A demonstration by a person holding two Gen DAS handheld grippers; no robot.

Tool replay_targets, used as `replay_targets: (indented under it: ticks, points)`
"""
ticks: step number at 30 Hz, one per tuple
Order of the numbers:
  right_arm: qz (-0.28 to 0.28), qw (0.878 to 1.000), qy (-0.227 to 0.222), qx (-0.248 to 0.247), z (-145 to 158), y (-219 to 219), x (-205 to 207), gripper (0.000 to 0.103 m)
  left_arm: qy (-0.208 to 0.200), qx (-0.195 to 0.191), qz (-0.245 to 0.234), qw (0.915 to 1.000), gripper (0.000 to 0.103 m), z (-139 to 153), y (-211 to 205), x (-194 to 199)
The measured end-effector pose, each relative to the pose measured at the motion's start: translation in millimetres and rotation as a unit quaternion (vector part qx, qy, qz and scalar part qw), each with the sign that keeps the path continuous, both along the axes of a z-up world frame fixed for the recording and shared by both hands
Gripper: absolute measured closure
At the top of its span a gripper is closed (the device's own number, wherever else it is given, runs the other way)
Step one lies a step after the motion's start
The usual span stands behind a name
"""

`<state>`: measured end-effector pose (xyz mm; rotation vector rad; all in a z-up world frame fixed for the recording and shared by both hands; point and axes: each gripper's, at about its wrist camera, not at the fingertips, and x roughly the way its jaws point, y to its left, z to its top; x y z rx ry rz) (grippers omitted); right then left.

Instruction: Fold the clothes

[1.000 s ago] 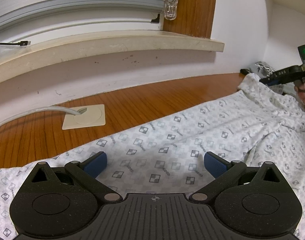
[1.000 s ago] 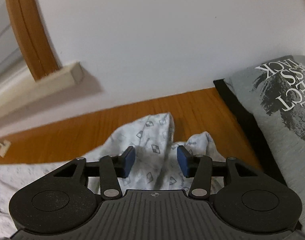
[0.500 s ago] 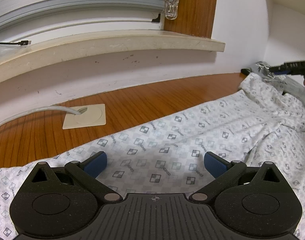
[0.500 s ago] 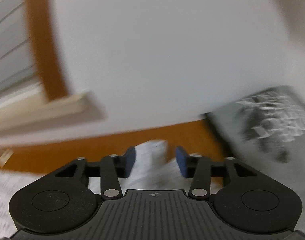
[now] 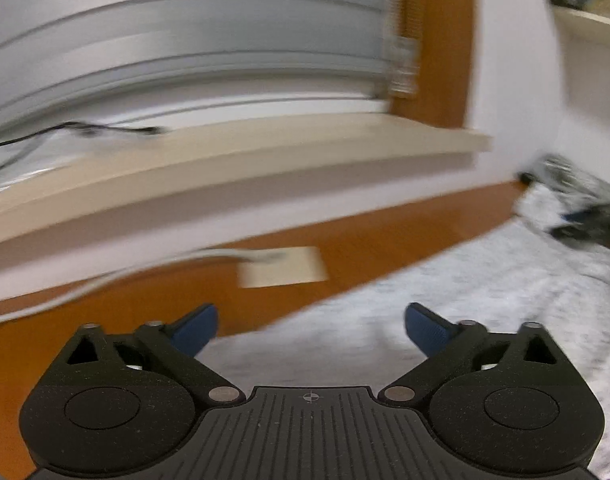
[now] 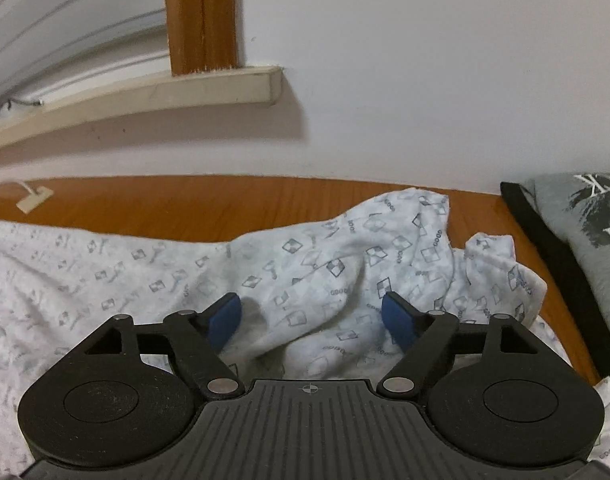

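Note:
A white garment with a small grey check print (image 6: 305, 264) lies spread along the wooden table, its right end bunched into folds. My right gripper (image 6: 311, 304) hovers low over that bunched end. Its jaws are opening, with a raised fold of cloth between them but not pressed by the pads. In the blurred left wrist view, my left gripper (image 5: 309, 320) sits over the garment (image 5: 465, 300) near its far edge. Its jaws stand wide and are closing, with nothing gripped. The other gripper shows as a dark blur (image 5: 585, 224) at the right.
A grey printed garment (image 6: 577, 224) lies on a black item (image 6: 545, 248) at the right. On the wooden table (image 6: 185, 204) sits a beige cable plate (image 5: 283, 268) with a white cord. A window sill (image 5: 265, 148) and white wall stand behind.
My right gripper let go of the pinched fold, opened wide and sank toward the cloth. My left gripper moved fast, so its view is blurred and more bare wood shows at its left.

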<state>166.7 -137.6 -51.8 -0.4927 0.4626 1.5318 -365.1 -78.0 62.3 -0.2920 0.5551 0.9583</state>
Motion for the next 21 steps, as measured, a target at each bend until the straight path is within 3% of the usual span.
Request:
replay_targets:
  ticks: [3,8,10,12,16,21]
  points:
    - [-0.001,1.0,-0.009,0.001,2,-3,-2,0.024,0.02,-0.024,0.044,0.9985,0.033,-9,15,-32]
    - [-0.004,1.0,-0.001,-0.002,2,-2,0,0.023,0.037,-0.047,0.062,0.9963,0.051,-30,16,-48]
    - [-0.005,1.0,0.001,-0.003,2,-2,0,0.023,0.033,-0.041,0.049,0.9974,0.066,-34,13,-49]
    - [-0.006,1.0,0.004,-0.004,2,-2,1,0.022,0.046,-0.029,0.045,0.9975,0.094,-35,11,-47]
    - [-0.008,1.0,0.008,-0.007,3,0,-1,0.019,0.08,-0.005,0.042,0.9959,0.094,-37,9,-46]
    - [-0.008,1.0,0.011,-0.01,3,8,-16,0.018,0.074,-0.008,0.059,0.9955,0.094,-37,19,-70]
